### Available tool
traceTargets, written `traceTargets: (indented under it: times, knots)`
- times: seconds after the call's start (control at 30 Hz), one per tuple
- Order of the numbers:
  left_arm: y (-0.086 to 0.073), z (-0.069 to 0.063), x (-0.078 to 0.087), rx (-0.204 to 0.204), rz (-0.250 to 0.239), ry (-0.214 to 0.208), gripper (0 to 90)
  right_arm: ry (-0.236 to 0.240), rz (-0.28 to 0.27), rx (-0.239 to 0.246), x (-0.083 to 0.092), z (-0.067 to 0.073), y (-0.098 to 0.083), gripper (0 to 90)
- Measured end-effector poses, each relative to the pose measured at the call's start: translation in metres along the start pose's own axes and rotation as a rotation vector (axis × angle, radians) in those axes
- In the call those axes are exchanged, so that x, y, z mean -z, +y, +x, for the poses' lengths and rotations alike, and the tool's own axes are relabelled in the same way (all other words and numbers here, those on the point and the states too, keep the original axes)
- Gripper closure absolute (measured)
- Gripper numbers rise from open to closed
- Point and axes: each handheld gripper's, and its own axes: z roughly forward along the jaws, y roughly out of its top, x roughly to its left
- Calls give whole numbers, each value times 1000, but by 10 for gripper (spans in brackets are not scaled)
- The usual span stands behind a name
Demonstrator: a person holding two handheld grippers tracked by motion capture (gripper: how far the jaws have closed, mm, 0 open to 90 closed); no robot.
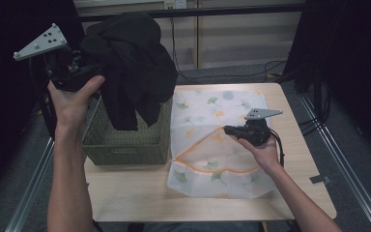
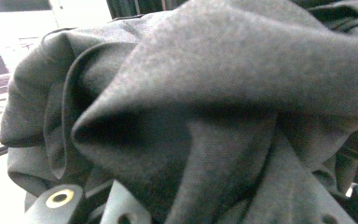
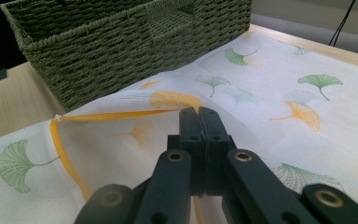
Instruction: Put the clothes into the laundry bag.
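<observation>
Black garment: soft matt knit cloth, fine grainy weave, heavy folds. Basket: rough woven green fibre, matt. Mesh bag: thin white semi-sheer fabric w/ printed ginkgo leaves, orange zip trim. Table: pale smooth wood-look top. Right gripper jaws: matt black plastic, brass-coloured rivets.

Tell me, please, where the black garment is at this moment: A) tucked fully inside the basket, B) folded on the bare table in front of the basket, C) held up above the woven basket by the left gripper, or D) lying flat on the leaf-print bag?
C: the black garment hangs bunched from the raised left gripper, its lower end dangling over the woven basket, not on the leaf-print bag.
</observation>
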Motion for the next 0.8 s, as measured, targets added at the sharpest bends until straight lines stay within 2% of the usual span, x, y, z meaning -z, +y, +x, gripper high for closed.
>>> traceTargets:
  times: [0.1,0.17,0.2,0.3,0.37,0.57,0.63,0.73,0.8]
  knots:
    - [0,-6,-3,-1,2,-14,674,2,1,-2,0,1,0,900]
    - [1,-9,-5,-19,14,-22,674,3,3,-3,-1,1,0,900]
    - [2,-11,-7,-10,7,-25,674,3,3,0,-1,1,0,900]
    - [8,-14,-12,-28,20,-39,674,3,3,-3,-1,1,0,900]
    - [13,-17,-14,-23,12,-35,674,2,3,-2,-1,1,0,900]
    - [23,-33,-20,-62,2,-64,674,0,-5,-5,-1,0,1,900]
    - [22,-39,-22,-80,4,-84,674,-2,-10,-11,0,0,1,900]
    - [17,-48,-27,-71,9,-102,674,3,-15,-19,0,-1,1,900]
    - [13,-53,-31,-65,5,-127,674,1,-14,-19,0,-1,1,900]
